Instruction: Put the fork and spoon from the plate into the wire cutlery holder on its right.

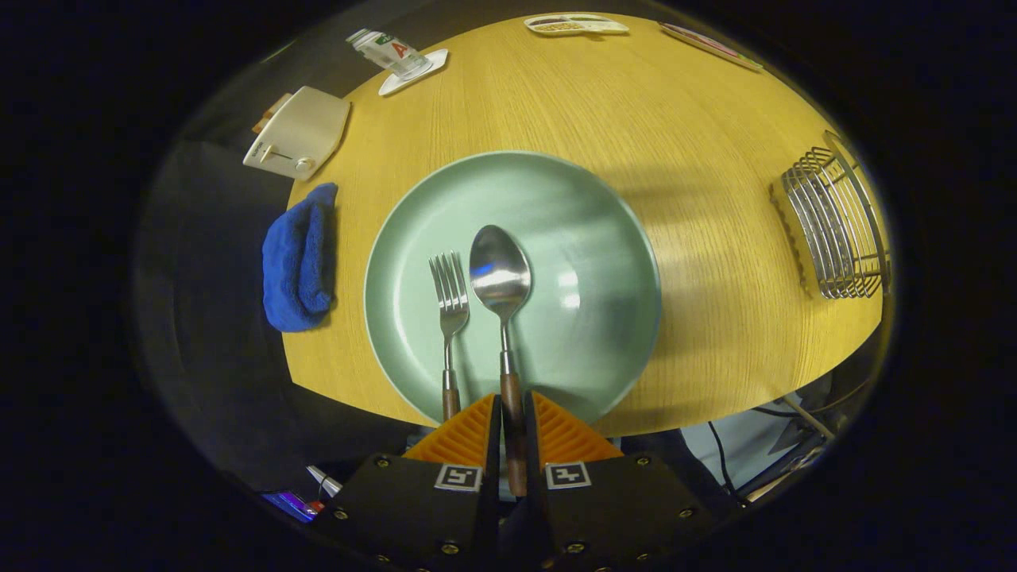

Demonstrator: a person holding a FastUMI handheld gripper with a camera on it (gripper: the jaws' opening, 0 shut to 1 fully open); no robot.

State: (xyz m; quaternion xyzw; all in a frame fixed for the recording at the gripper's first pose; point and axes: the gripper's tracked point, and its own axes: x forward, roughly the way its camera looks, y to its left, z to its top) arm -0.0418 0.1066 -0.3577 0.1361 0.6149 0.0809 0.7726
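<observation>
Gripper view looks along my orange ribbed fingers (477, 435), which are clenched on the wooden handle of the steel spoon (500, 274); its bowl lies near the middle of the pale green round plate (604, 238). Just beside it, on the side away from the holder, rests the wooden-handled steel fork (450, 302), untouched. The wire cutlery holder (838, 226) stands well apart at the far right edge of the yellow wooden table (715, 159). I judge the task barely begun: neither piece is delivered, spoon grasped, fork left.
</observation>
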